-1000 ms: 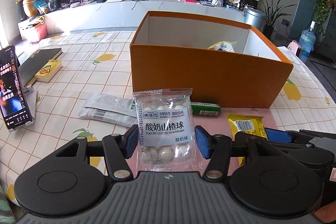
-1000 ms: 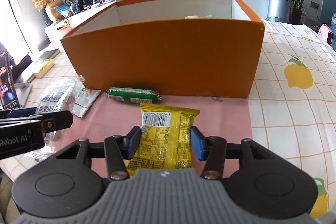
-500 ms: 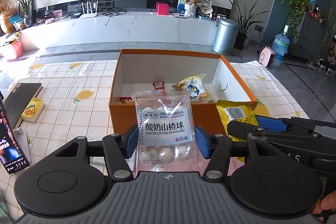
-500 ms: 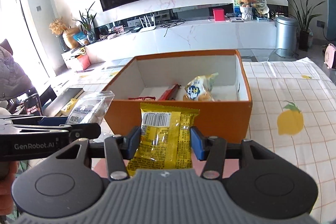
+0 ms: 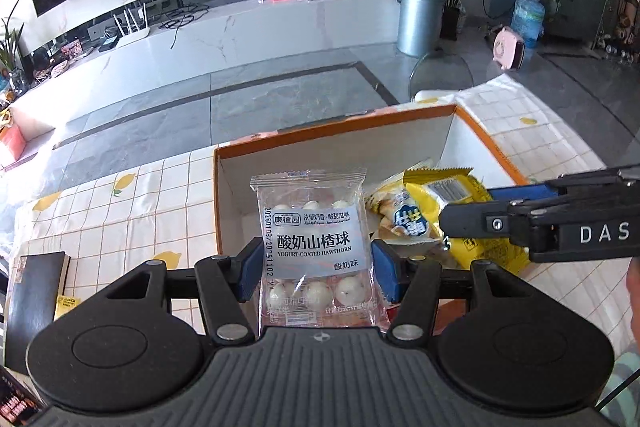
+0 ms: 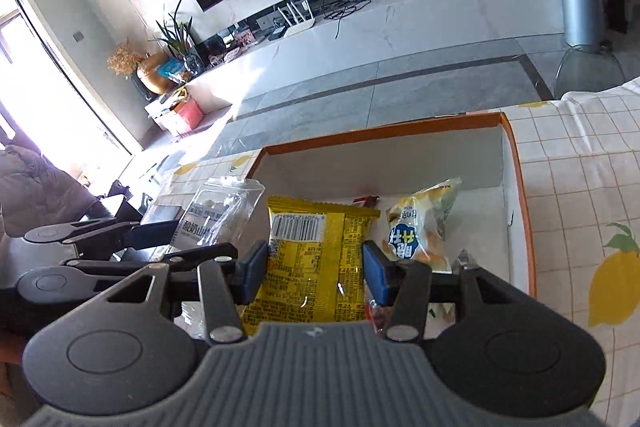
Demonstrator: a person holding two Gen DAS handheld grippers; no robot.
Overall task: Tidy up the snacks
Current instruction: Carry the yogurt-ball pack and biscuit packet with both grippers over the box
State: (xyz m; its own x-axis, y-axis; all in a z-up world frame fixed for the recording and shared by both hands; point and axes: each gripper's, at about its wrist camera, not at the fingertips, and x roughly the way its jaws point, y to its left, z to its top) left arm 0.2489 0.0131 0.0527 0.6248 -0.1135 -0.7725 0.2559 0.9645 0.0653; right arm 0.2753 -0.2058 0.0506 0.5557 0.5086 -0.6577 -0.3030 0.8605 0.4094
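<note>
My left gripper [image 5: 316, 273] is shut on a clear packet of yogurt-coated hawthorn balls [image 5: 314, 247], held above the near left part of the orange box [image 5: 492, 143]. My right gripper [image 6: 316, 273] is shut on a yellow snack packet [image 6: 316, 259], also over the open orange box [image 6: 518, 187]. The two grippers hang side by side: the right one [image 5: 460, 223] with its yellow packet [image 5: 452, 193] shows at the right of the left wrist view, and the left one with the clear packet [image 6: 216, 215] at the left of the right wrist view. A puffed yellow-and-white snack bag [image 6: 420, 231] lies inside the box.
A lemon-print tablecloth [image 6: 580, 187] covers the table around the box. A dark book [image 5: 34, 287] and a small yellow item [image 5: 66, 305] lie on the left. A red wrapper [image 6: 366, 201] peeks out on the box floor. Beyond the table stand a bin [image 5: 418, 19] and a clear chair [image 5: 440, 71].
Both grippers have risen from table level in front of the box, each carrying its packet, and moved forward until they hang over the box's open top. The box's inside now shows.
</note>
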